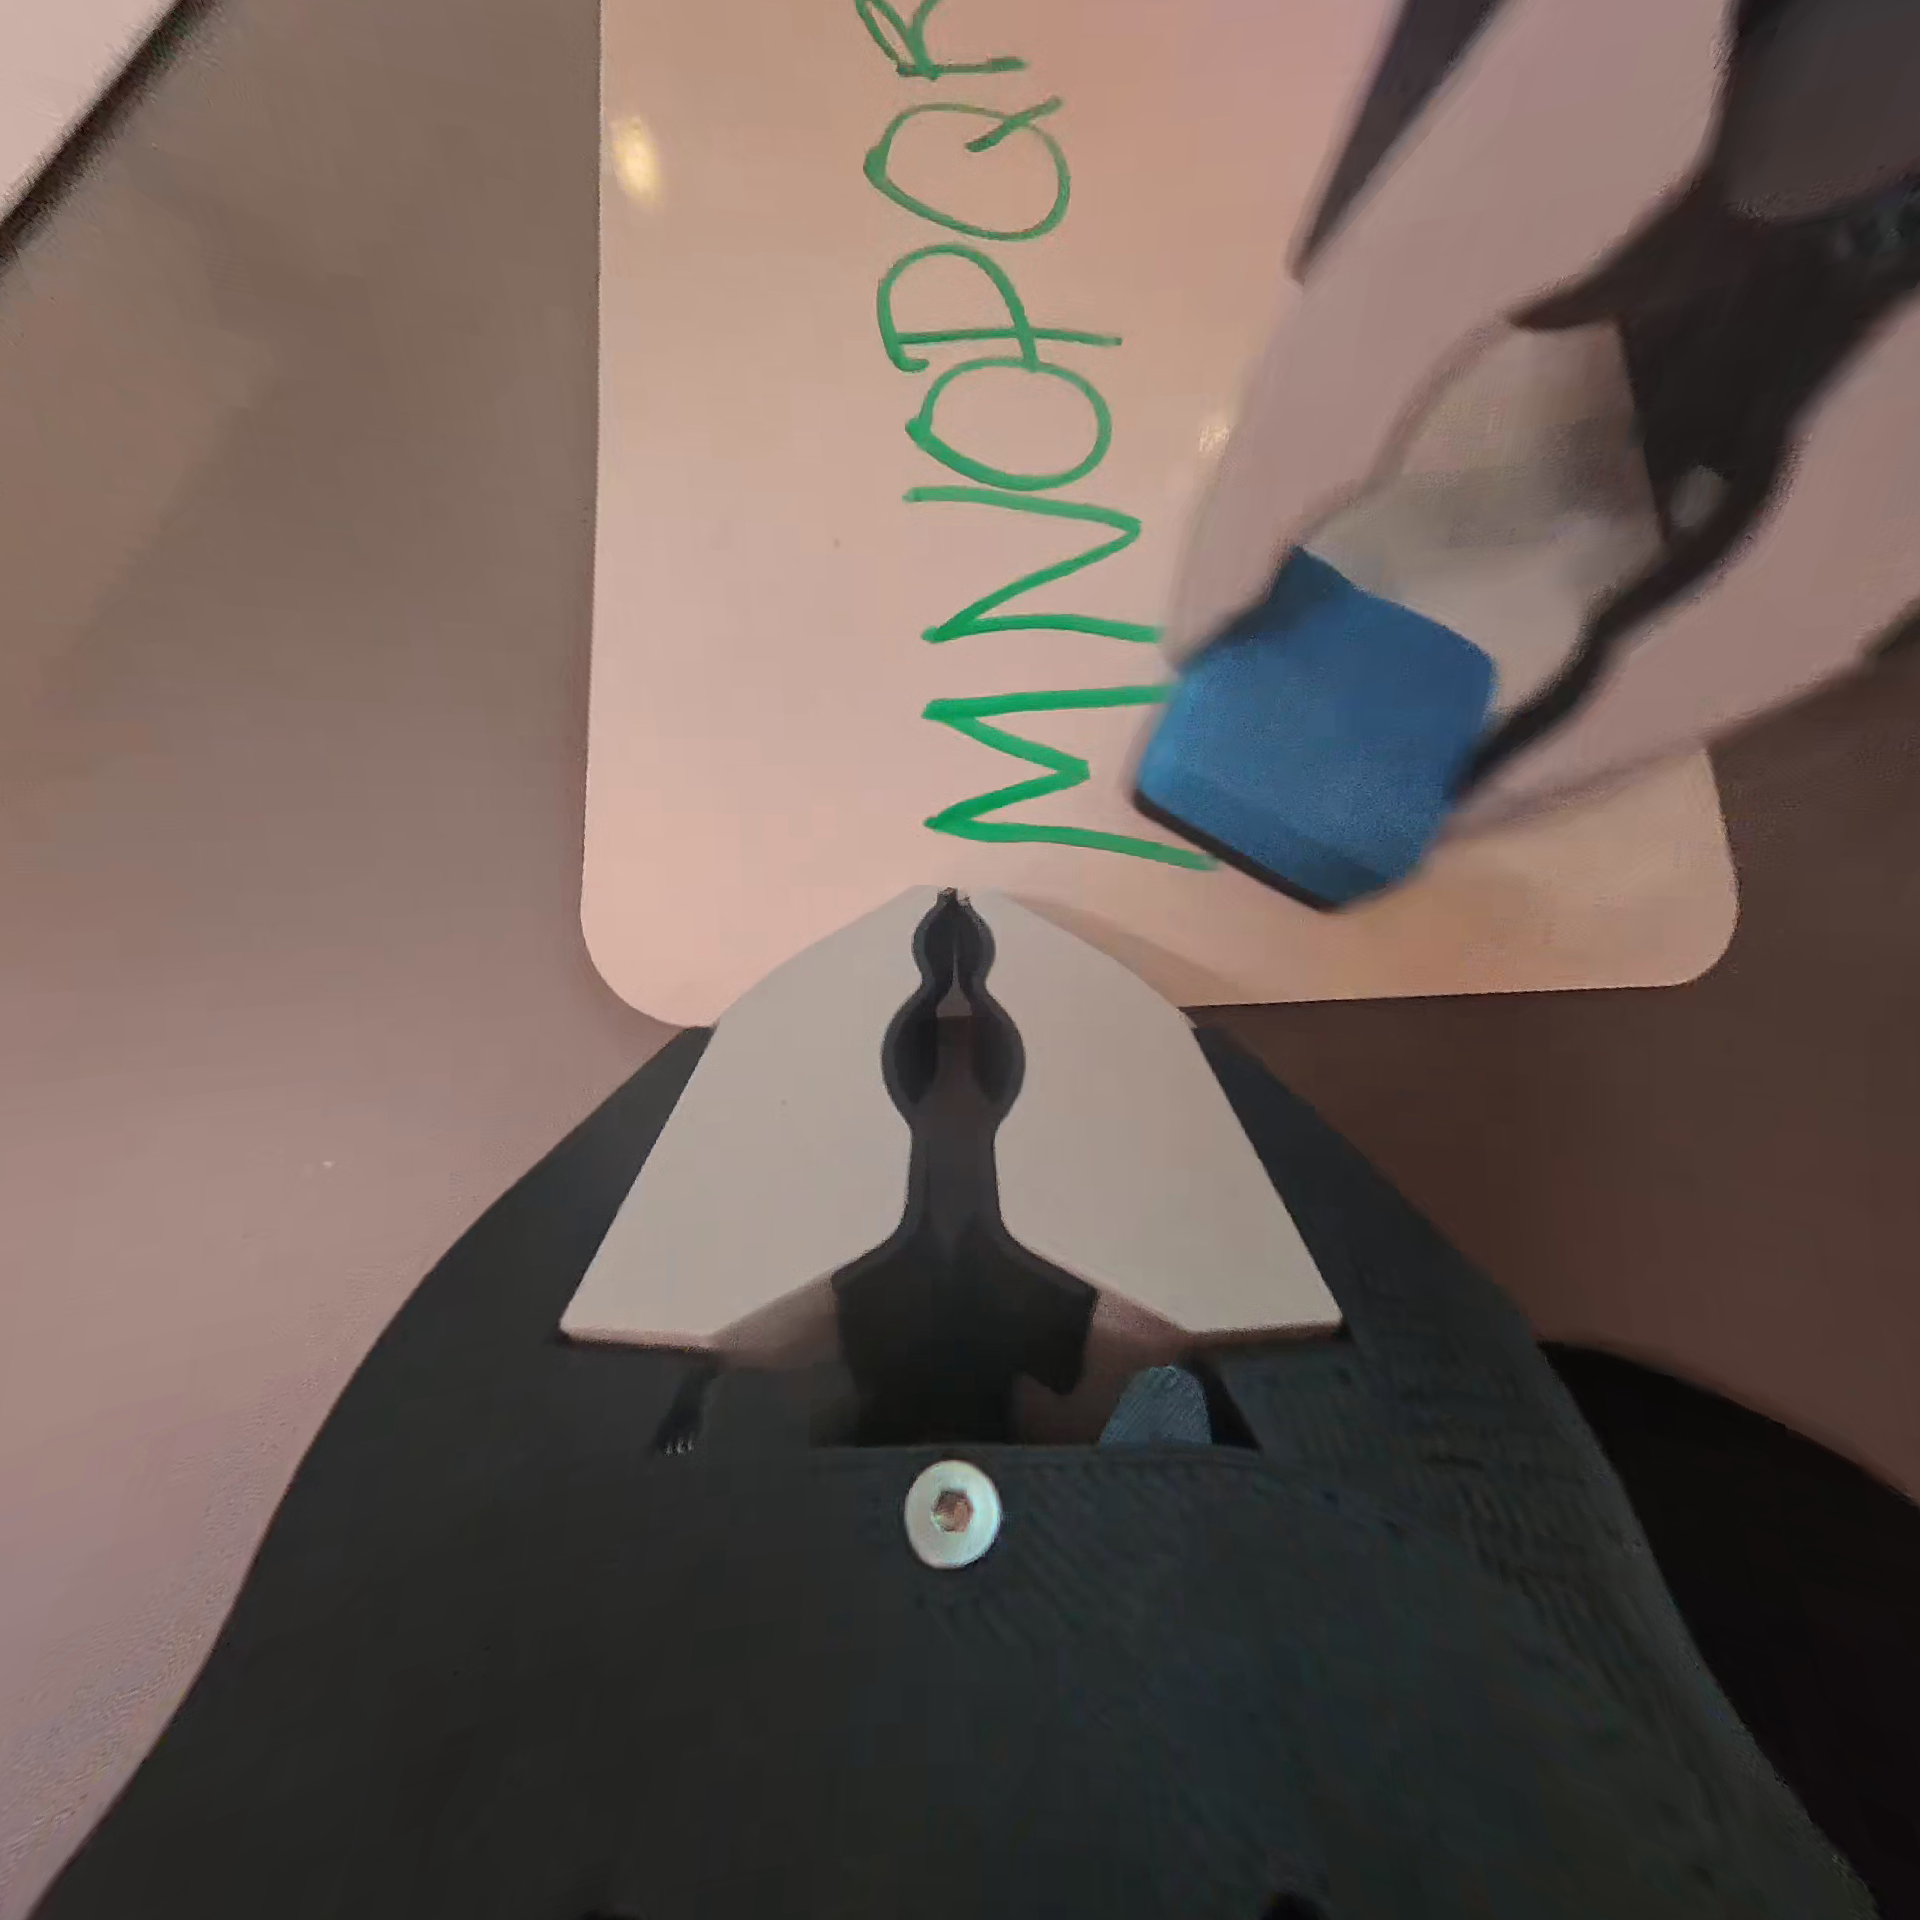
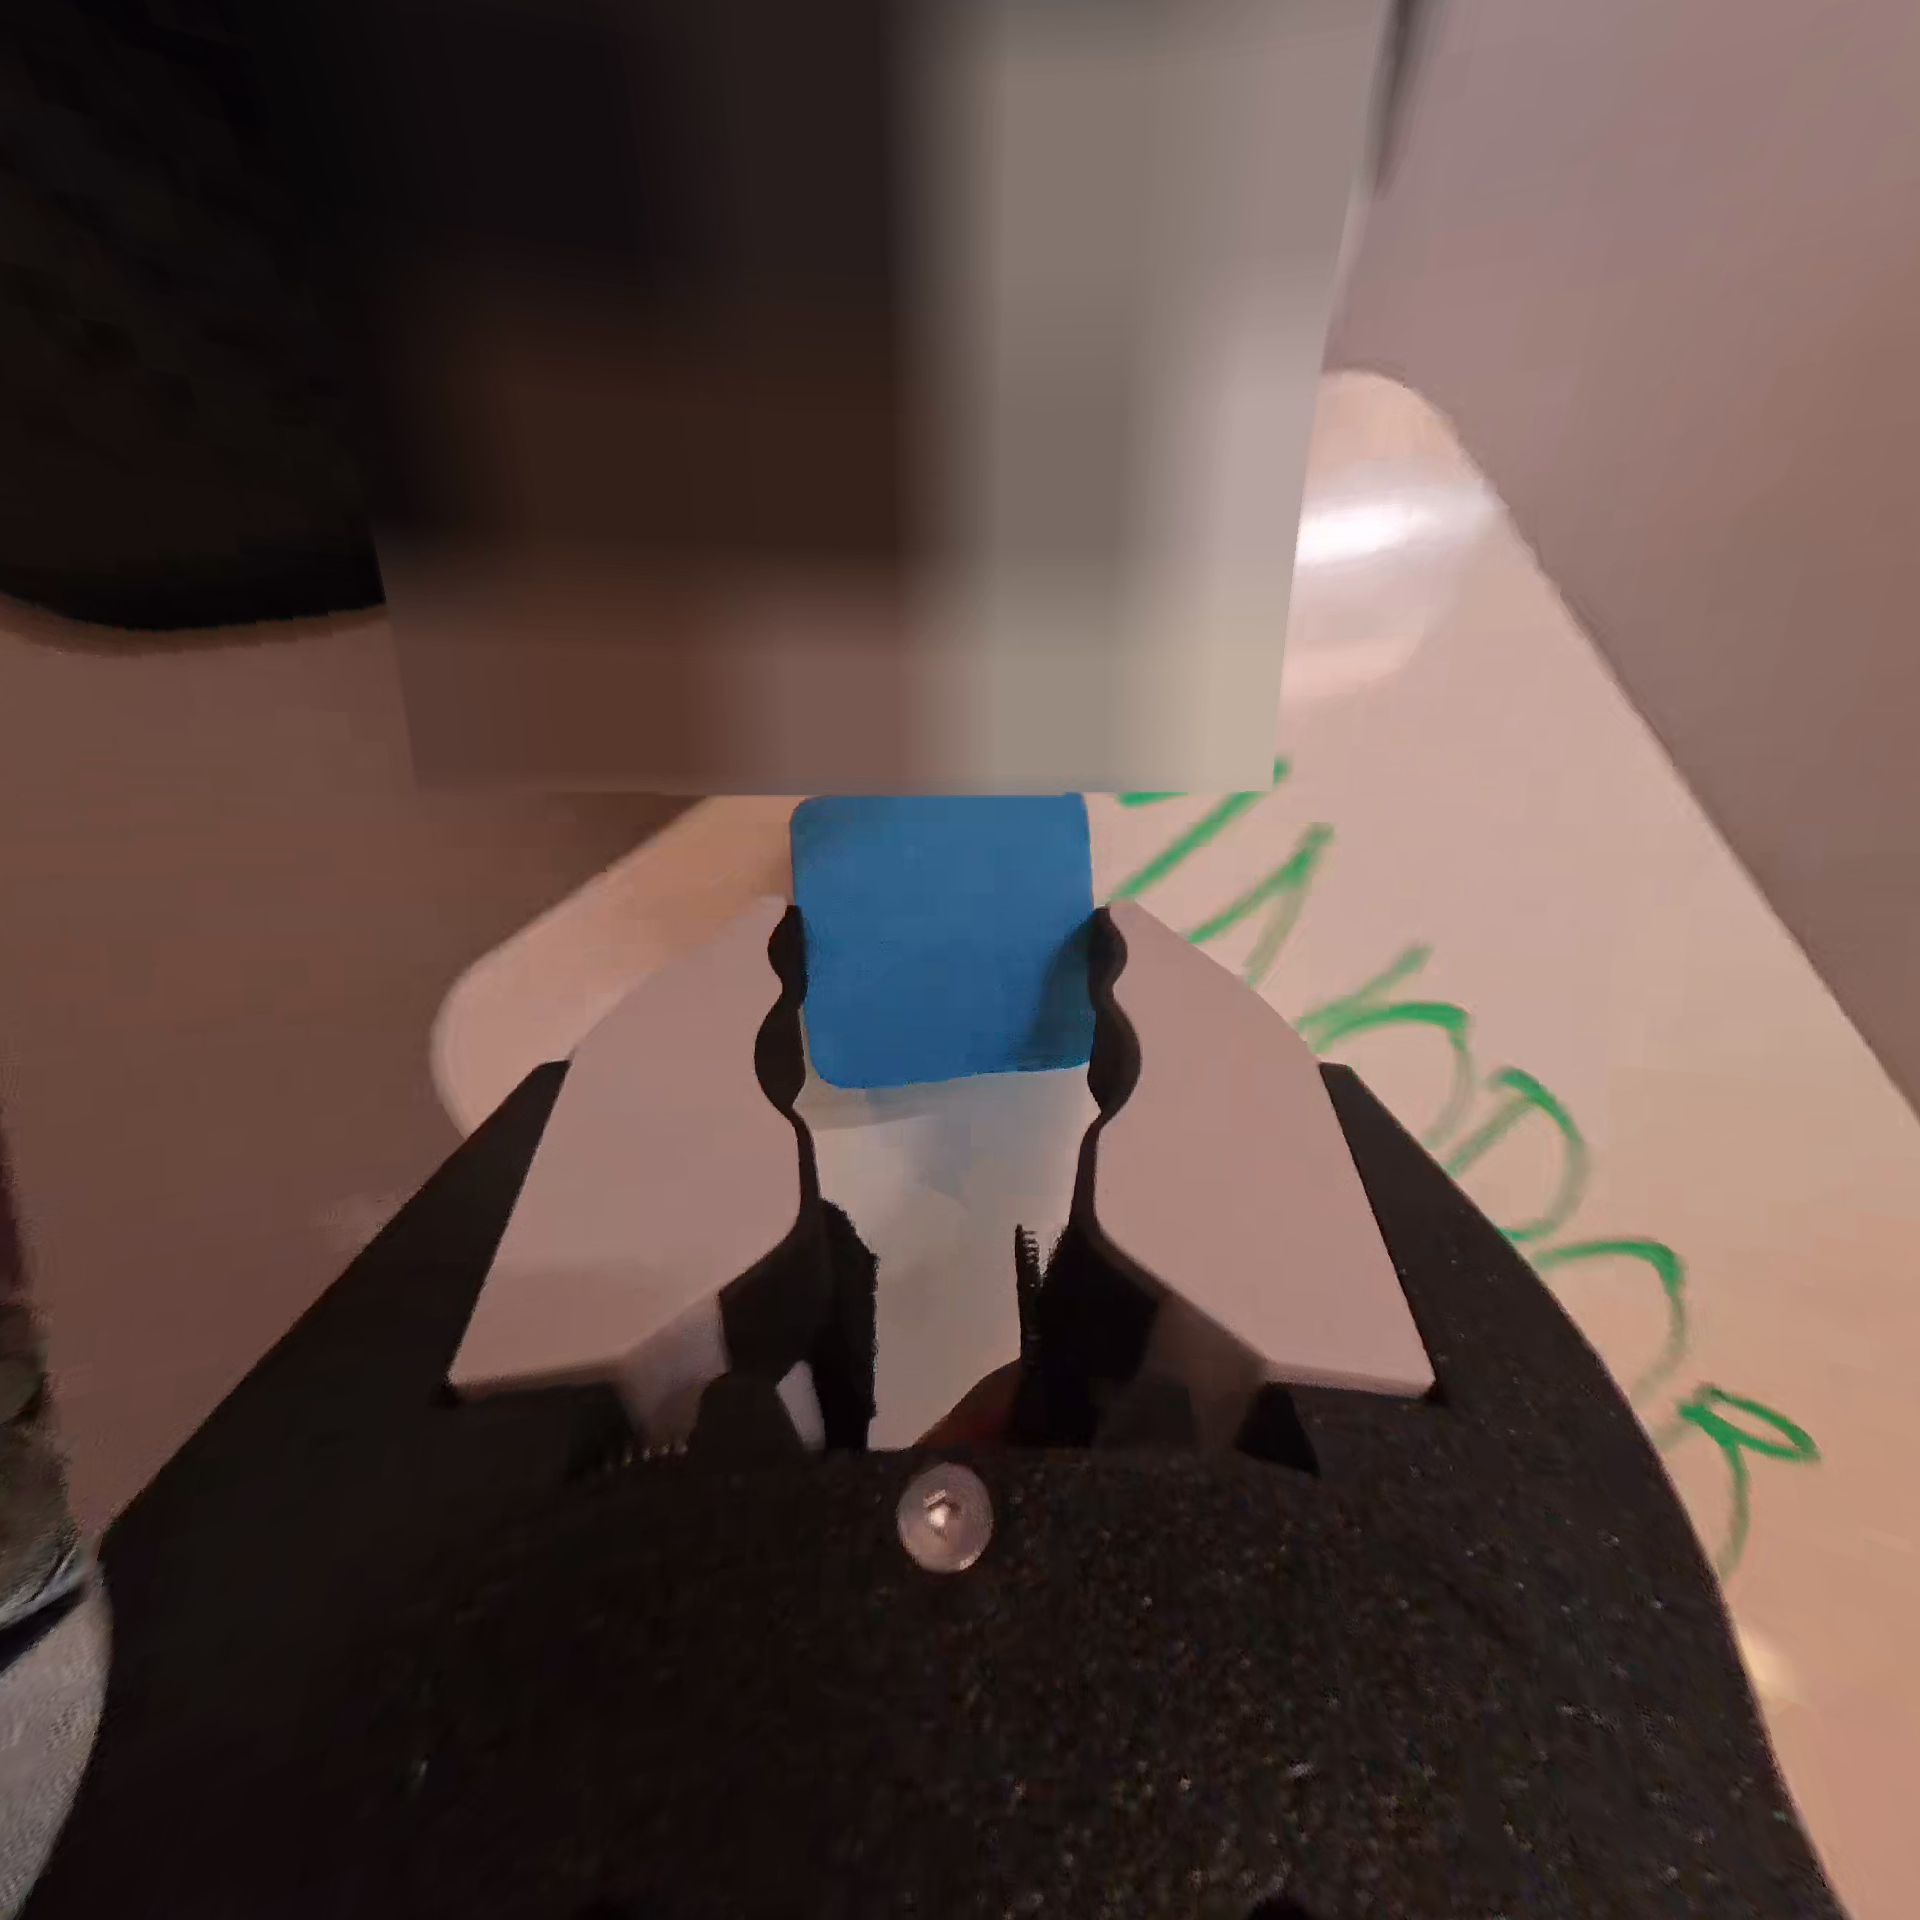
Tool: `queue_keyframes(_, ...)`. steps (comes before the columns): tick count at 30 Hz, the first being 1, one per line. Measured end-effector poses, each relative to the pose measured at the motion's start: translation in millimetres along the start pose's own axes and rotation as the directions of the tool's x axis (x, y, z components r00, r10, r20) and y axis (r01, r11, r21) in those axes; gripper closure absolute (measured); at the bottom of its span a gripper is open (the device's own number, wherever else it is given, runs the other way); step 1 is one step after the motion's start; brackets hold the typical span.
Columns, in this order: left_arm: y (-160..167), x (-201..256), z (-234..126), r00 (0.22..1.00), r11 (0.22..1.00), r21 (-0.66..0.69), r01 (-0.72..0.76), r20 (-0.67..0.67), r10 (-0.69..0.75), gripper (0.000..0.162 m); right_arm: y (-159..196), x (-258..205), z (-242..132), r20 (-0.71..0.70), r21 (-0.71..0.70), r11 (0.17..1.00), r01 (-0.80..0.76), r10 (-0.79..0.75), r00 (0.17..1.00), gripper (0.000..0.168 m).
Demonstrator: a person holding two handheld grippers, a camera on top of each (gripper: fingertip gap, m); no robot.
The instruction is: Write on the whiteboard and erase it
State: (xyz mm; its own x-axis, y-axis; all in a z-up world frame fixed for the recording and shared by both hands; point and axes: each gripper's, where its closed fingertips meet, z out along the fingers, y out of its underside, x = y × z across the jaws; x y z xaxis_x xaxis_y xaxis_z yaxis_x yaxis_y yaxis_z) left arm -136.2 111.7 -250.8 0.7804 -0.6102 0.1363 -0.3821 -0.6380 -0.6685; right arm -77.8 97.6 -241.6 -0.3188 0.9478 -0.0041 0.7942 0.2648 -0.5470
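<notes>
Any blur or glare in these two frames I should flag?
Left wrist view: the right gripper and its blue eraser are motion-blurred; small ceiling-light glare on the whiteboard. Right wrist view: a masking patch covers the upper centre; the green writing is smeared; glare near the board's far corner.

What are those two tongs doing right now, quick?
Left tongs: closed, holding nothing, tips at the near edge of the whiteboard.
Right tongs: closed on the blue eraser, at the green writing.
</notes>
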Motion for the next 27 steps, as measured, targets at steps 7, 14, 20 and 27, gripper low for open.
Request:
queue_keyframes(7,3,-7,-4,0.998,1.0,-0.004,-0.028,0.055,0.028,0.161,-13,26,9,-0.022,-0.052,0.999,-0.01,0.009,1.0,0.116)
queue_keyframes(14,4,-3,-4,0.999,0.999,-0.012,-0.037,0.032,0.037,0.16,-18,18,13,0.031,-0.08,0.996,0.032,-0.03,0.999,0.116)
queue_keyframes(20,4,1,-3,0.998,0.998,-0.015,-0.057,0.022,0.057,0.16,-11,69,8,-0.097,-0.05,0.992,-0.118,0.113,0.989,0.116)
queue_keyframes(27,4,1,-3,0.997,0.998,-0.01,-0.067,0.028,0.068,0.16,76,137,-48,-0.283,0.012,0.903,-0.43,0.416,0.864,0.116)
